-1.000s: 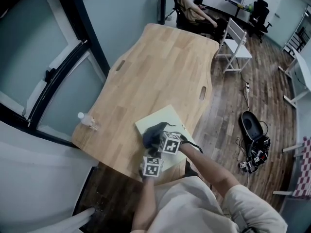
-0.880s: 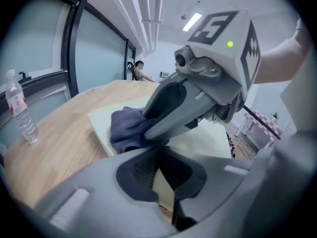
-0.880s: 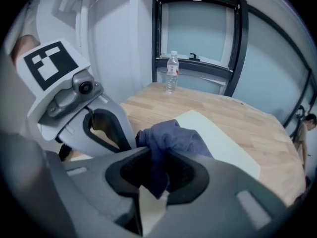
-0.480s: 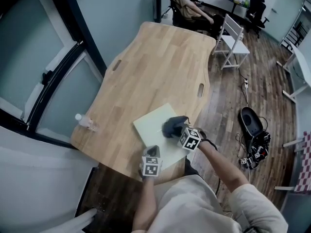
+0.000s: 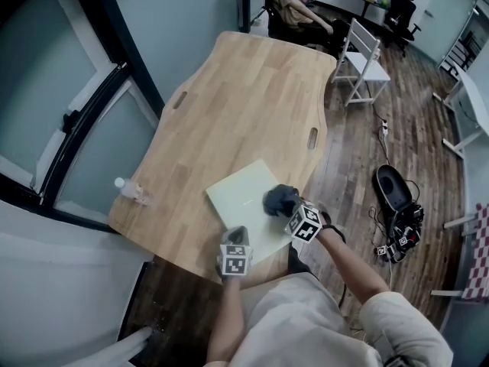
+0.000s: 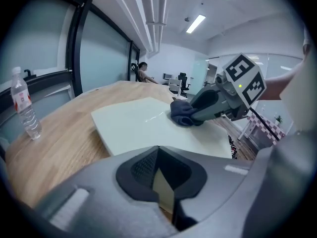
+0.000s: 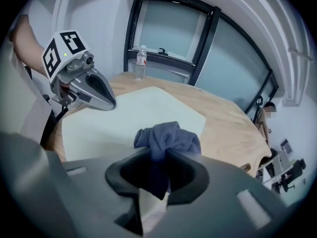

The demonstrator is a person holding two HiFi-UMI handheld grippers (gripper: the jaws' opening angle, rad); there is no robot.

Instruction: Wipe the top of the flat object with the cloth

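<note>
On the near end of the light wooden table [image 5: 252, 90], close to its front edge, lies the pale green flat rectangular board [image 5: 238, 193], turned diagonal so one corner faces the person. Long axis not settled: it reads nearly square from the head view.

Right gripper [image 7: 156, 180]: jaws pinched on the bunched dark blue-grey cloth [image 5: 280, 199]. The wad bulges out ahead of the jaws and rests on the board at its right-hand edge, about midway along that side.

Left gripper [image 6: 161, 182]: jaws drawn nearly together, only a thin pale sliver between them, nothing gripped that I can make out. Its tip sits at the board's near corner. Touching or just above, cannot tell.

Key relation: from the cloth, almost all of the board's top lies to the left and away, toward the clear plastic bottle [image 5: 131, 191] standing at the table's left edge. The right gripper is the working one and is already on the surface. The left is nearer the near corner only.

Judgement: wiping is under way. The next stroke likely calls for a sweep leftward across the top with the cloth kept flat down. Risk: the board sliding on the wood if the near corner is not steadied.
</note>
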